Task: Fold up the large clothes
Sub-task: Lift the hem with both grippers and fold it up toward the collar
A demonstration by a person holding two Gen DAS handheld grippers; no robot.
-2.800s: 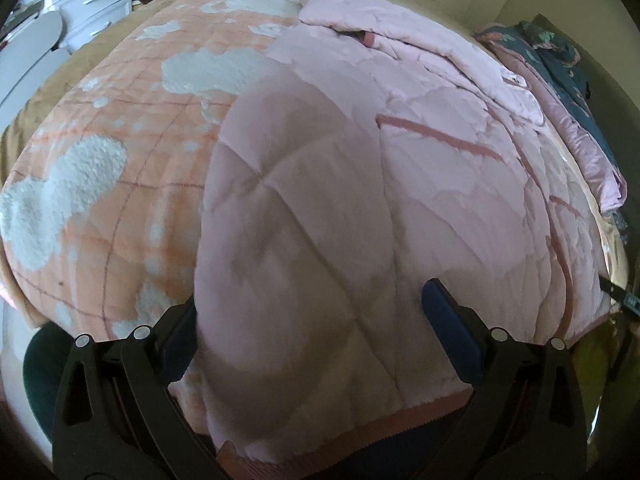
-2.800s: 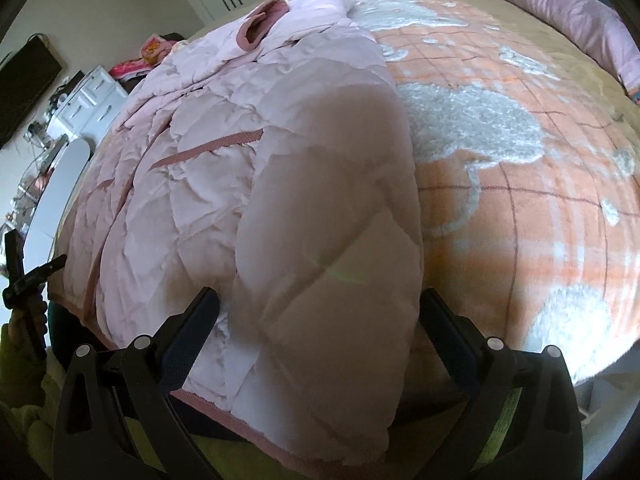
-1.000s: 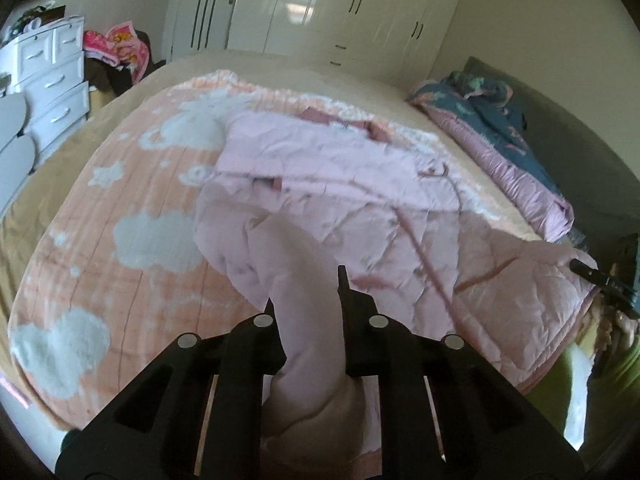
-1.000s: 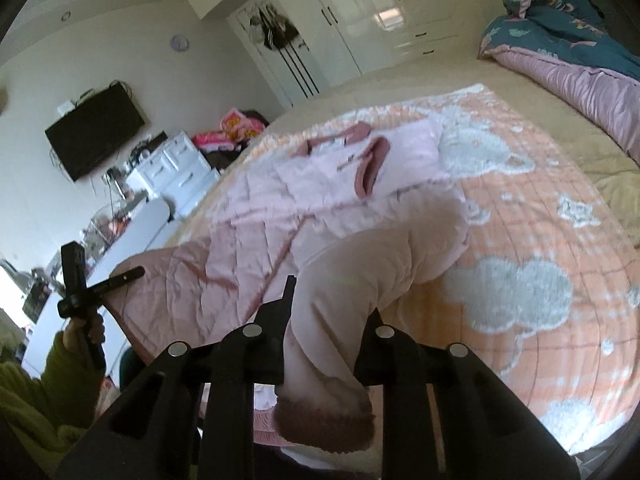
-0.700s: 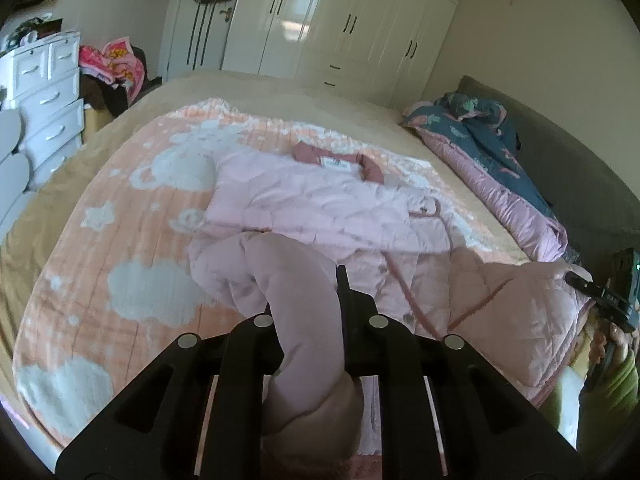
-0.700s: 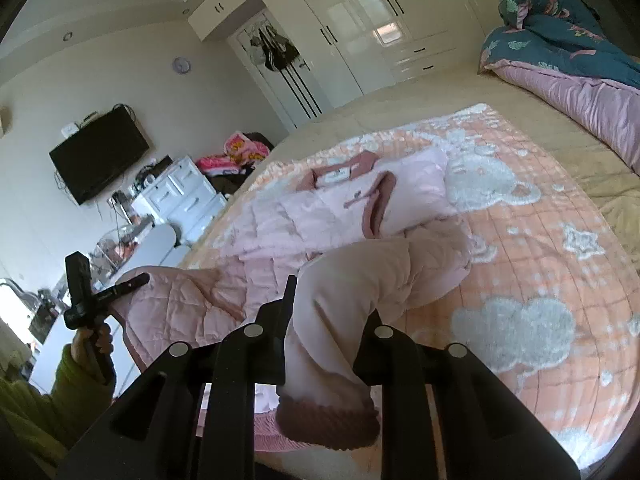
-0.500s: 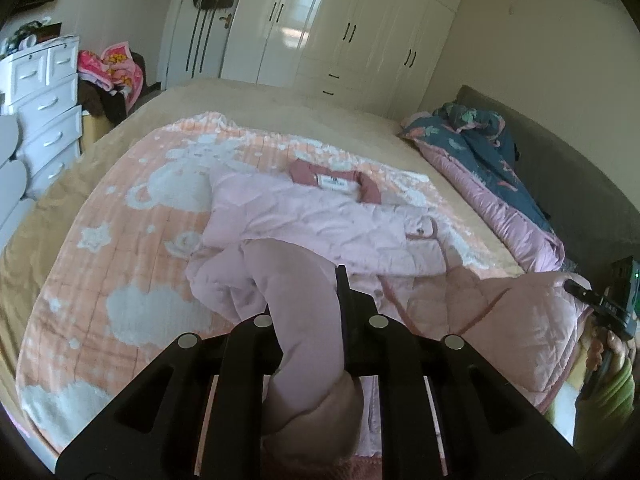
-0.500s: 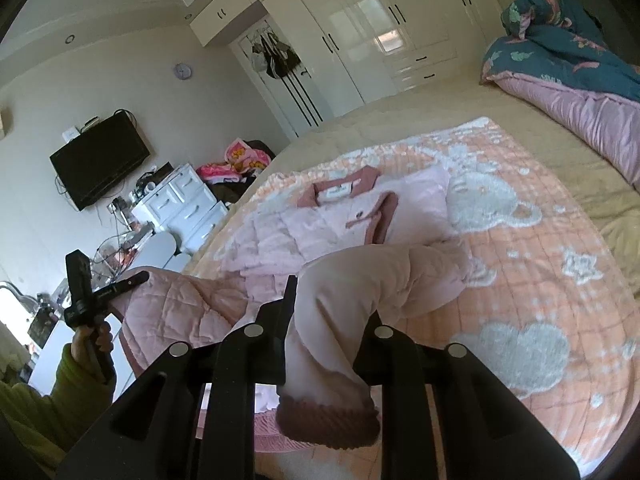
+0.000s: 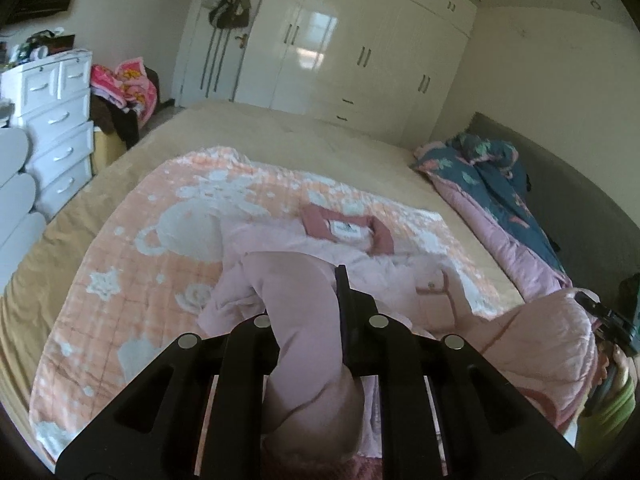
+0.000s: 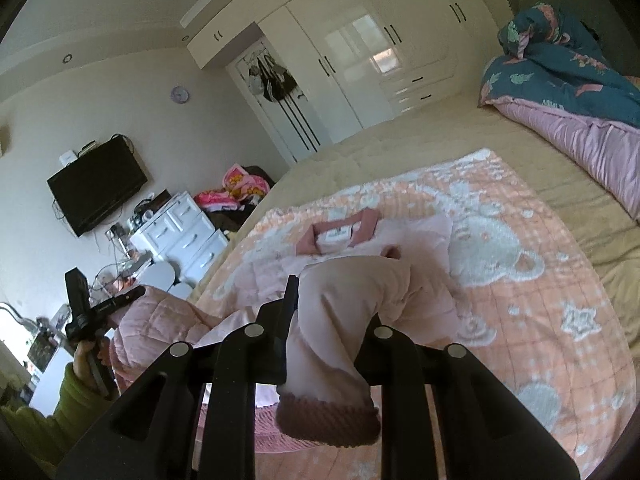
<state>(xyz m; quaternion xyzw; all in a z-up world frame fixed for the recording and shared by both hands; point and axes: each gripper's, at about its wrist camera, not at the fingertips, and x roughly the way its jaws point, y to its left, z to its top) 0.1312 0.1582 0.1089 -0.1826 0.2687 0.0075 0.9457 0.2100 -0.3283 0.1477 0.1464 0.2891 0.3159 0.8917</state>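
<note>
both grippers, left (image 9: 308,320) and right (image 10: 328,320), are clenched on the pink jacket (image 9: 280,248), lifting its sleeves above the blanket (image 9: 132,280); its collar end lies on the blanket.

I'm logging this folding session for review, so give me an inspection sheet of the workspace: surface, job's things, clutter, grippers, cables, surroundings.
Surface: bed with an orange blanket spread on it.
Job's things: pink quilted coat lies on the blanket, collar at the far end; both sleeves lifted off it.
Clutter: blue and pink duvet heaped along the bed's far side.
Grippers: left gripper shut on a sleeve; right gripper shut on the other sleeve, above its knit cuff.
Cables: wires hang below the wall TV.
Surroundings: white wardrobe, white drawers, bags hung on the door.
</note>
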